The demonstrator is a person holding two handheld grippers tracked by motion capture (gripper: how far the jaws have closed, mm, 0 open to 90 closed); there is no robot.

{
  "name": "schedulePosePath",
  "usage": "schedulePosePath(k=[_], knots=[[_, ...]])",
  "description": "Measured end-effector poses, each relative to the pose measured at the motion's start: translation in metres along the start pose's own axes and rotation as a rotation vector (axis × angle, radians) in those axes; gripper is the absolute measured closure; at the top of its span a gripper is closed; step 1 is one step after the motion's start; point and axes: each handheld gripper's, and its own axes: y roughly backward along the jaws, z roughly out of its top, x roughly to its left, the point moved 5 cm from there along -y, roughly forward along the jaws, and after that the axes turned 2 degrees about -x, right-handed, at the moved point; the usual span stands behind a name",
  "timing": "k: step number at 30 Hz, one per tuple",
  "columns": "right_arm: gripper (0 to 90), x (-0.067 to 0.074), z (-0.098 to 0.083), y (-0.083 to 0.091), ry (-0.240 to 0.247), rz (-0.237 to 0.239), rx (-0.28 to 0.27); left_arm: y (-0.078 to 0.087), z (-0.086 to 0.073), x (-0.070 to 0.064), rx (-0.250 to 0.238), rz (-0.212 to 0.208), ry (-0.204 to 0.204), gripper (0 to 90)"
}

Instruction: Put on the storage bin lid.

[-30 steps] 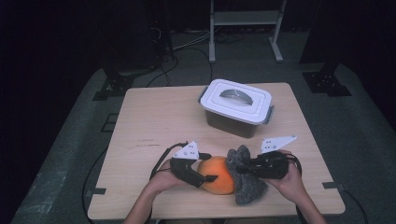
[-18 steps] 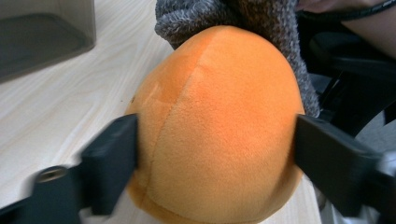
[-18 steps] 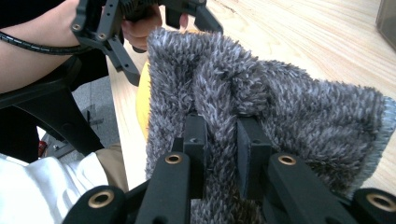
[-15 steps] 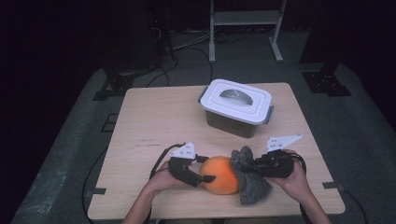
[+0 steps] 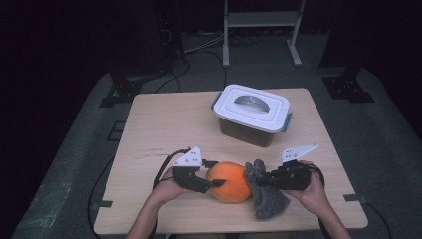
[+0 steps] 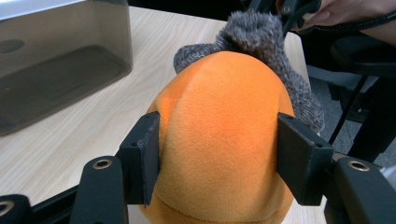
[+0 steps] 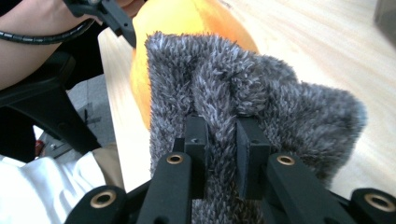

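A round orange plush toy (image 5: 229,181) lies near the table's front edge. My left gripper (image 5: 215,175) comes at it from the left, and its jaws have just been closing. In the left gripper view both pads (image 6: 144,158) press into the sides of the orange plush toy (image 6: 219,126). A grey fuzzy cloth (image 5: 266,199) leans against the toy's right side. My right gripper (image 5: 256,180) is shut on it, and the right gripper view shows a fold of the grey fuzzy cloth (image 7: 243,93) pinched in my right gripper (image 7: 222,135).
A lidded grey plastic box (image 5: 251,114) with a white lid stands at the back right of the wooden table (image 5: 164,124). Cables trail from both grippers over the front edge. A white metal stand (image 5: 259,20) is on the floor beyond the table.
The left gripper's jaws have narrowed onto the orange plush toy. The right gripper and the grey cloth have stayed where they were.
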Motion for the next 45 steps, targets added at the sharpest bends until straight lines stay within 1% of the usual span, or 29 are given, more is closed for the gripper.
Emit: schedulePosePath(k=[2,3,5,7,9,10,11,12,13,14,17,18,19,20,22,23,24,25,26,29,31,34,35,36,37,40,42,44,45], knots=[[76.6,0.002,0.006,0.003,0.012,-0.01,-0.031,0.0,0.0,-0.001,0.001,0.0,-0.001,37.8],[76.6,0.005,0.01,0.005,0.02,-0.011,-0.051,-0.002,0.002,-0.003,0.009,0.001,-0.017,37.7],[76.6,0.01,0.017,0.008,0.035,-0.005,-0.082,-0.005,0.004,-0.006,0.011,-0.003,-0.025,37.4],[76.6,0.015,0.02,0.004,0.048,-0.003,-0.076,-0.007,0.005,-0.008,0.015,-0.009,-0.035,36.6],[76.6,0.015,0.017,-0.003,0.06,-0.006,-0.036,-0.009,0.003,-0.009,0.032,-0.013,-0.046,34.8],[76.5,0.014,0.014,-0.006,0.055,-0.002,-0.022,-0.01,0.003,-0.009,0.033,-0.016,-0.038,32.4],[76.6,0.012,0.011,-0.007,0.047,0.003,-0.011,-0.01,0.002,-0.008,0.022,-0.023,-0.027,30.6],[76.6,0.012,0.011,-0.007,0.047,0.003,-0.011,-0.01,0.002,-0.008,0.022,-0.023,-0.027,29.7],[76.5,0.009,0.008,-0.007,0.031,0.011,-0.01,-0.01,0.0,-0.005,0.007,-0.037,-0.016,27.7],[76.5,0.007,0.006,-0.007,0.028,0.013,-0.01,-0.01,-0.001,-0.005,0.002,-0.045,-0.004,25.9],[76.5,0.006,0.003,-0.007,0.027,0.013,0.003,-0.01,-0.004,-0.001,0.007,-0.06,0.026,17.8],[76.5,0.006,0.003,-0.007,0.027,0.013,0.003,-0.01,-0.004,-0.001,0.007,-0.06,0.026,15.3],[76.5,0.005,0.001,-0.007,0.023,0.015,0.013,-0.011,-0.008,0.002,0.02,-0.057,0.057,11.1],[76.5,0.004,0.0,-0.006,0.021,0.013,0.019,-0.012,-0.011,0.004,0.032,-0.063,0.074,9.5],[76.5,0.001,-0.004,-0.004,0.008,0.009,0.023,-0.013,-0.017,0.006,0.029,-0.083,0.098,9.5],[76.5,-0.001,-0.005,-0.003,0.004,0.01,0.027,-0.015,-0.019,0.006,0.035,-0.092,0.106,9.7],[76.4,-0.002,-0.007,-0.002,-0.003,0.007,0.03,-0.017,-0.02,0.006,0.041,-0.102,0.101,10.7],[76.4,-0.004,-0.008,-0.001,-0.009,0.006,0.033,-0.018,-0.02,0.005,0.033,-0.119,0.097,14.7],[76.4,-0.005,-0.009,0.0,-0.013,0.004,0.034,-0.018,-0.02,0.004,0.018,-0.123,0.095,20.0],[76.4,-0.007,-0.009,0.002,-0.018,0.003,0.033,-0.017,-0.016,0.002,0.013,-0.106,0.083,31.3],[76.6,-0.005,-0.005,0.006,-0.01,0.0,0.014,-0.013,-0.013,0.001,0.005,-0.102,0.069,35.4],[76.8,0.0,0.006,0.014,0.009,-0.004,-0.039,-0.006,-0.005,0.0,-0.007,-0.07,0.033,38.5],[76.8,0.0,0.006,0.014,0.009,-0.004,-0.039,-0.006,-0.005,0.0,-0.007,-0.07,0.033,39.2],[76.8,0.006,0.015,0.018,0.024,0.006,-0.082,-0.005,-0.001,-0.003,-0.004,-0.058,0.007,39.7],[76.8,0.008,0.017,0.018,0.029,0.012,-0.088,-0.005,0.001,-0.005,-0.005,-0.056,0.0,40.2],[76.8,0.016,0.022,0.011,0.056,0.017,-0.073,-0.009,0.003,-0.009,0.006,-0.05,-0.026,40.7],[76.8,0.017,0.02,0.004,0.062,0.016,-0.05,-0.009,0.004,-0.01,0.017,-0.04,-0.039,40.8],[76.8,0.013,0.016,0.001,0.045,0.027,-0.042,-0.006,0.005,-0.01,0.014,-0.034,-0.046,41.3],[76.7,0.011,0.013,0.0,0.036,0.032,-0.037,-0.005,0.006,-0.009,0.011,-0.031,-0.043,41.3]])
